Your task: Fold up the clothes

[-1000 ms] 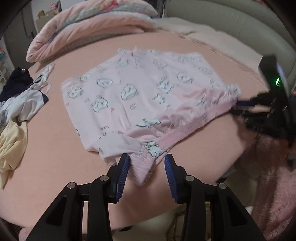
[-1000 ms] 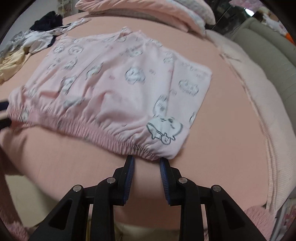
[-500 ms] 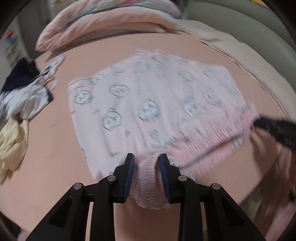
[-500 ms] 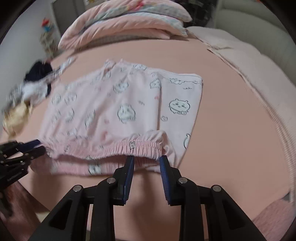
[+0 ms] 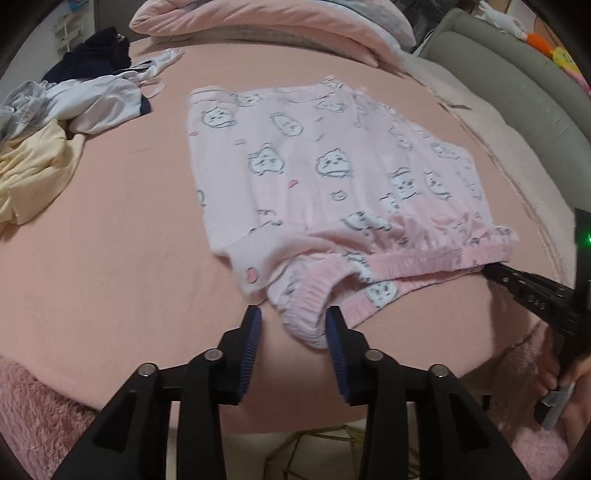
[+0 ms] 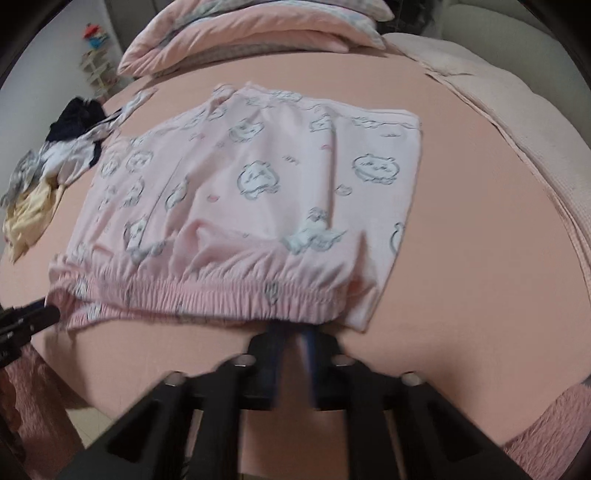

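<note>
Two grippers sit at the near edge of the pink bedsheet [image 5: 110,258], one at each end of the elastic waistband [image 6: 207,295] of the pink cartoon-print pyjama shorts [image 5: 332,166]. The shorts lie flat in the middle of the bed, legs pointing toward the pillows [image 5: 258,22]. I judge I am taking both waistband corners so I can lift that edge and fold it away from me.

My left gripper [image 5: 293,332] has the bunched left end of the waistband between its blue pads [image 5: 251,339]. The right pad touches the fabric, the left one stands apart, and the jaws are opening, so nothing is gripped there.

My right gripper [image 6: 291,343] is blurred. Its jaws are closing, with their tips running under the waistband's right end, and I cannot tell whether they have caught the fabric.

The unfolded laundry pile [image 5: 55,110] waits well apart on the left.
</note>
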